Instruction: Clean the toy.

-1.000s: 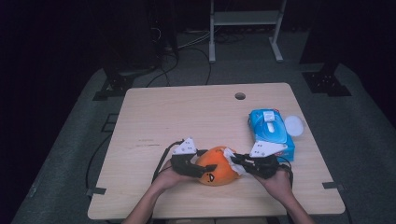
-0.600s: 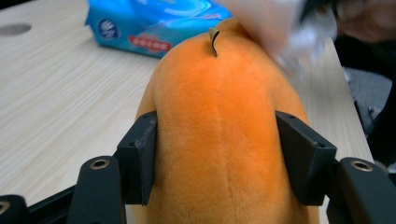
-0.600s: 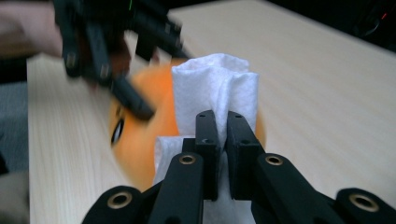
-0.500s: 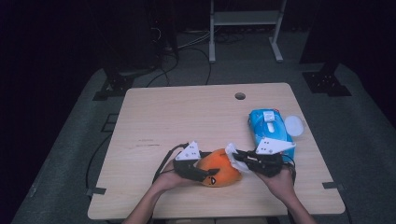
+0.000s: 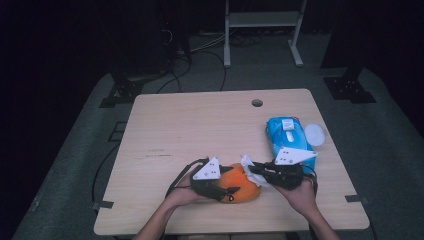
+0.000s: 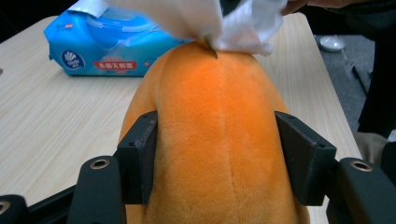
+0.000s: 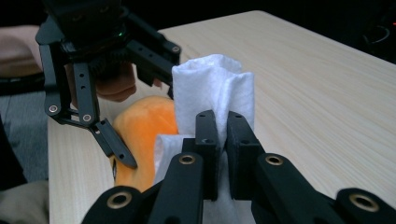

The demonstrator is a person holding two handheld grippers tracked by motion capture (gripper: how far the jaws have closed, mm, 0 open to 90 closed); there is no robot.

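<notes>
Plush toy [image 6: 219,140], bright orange, soft and rounded, lying near the front edge of the table [image 5: 200,125], clamped at both flanks by the left hand-held gripper [image 5: 216,186]. White tissue [image 7: 215,91], crumpled, pinched in the right hand-held gripper [image 7: 218,140], touching the toy's far end. Beyond, blue wipes pack [image 5: 287,135].

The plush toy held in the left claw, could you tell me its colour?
Bright orange; the plush toy shows best in the left gripper view.
</notes>
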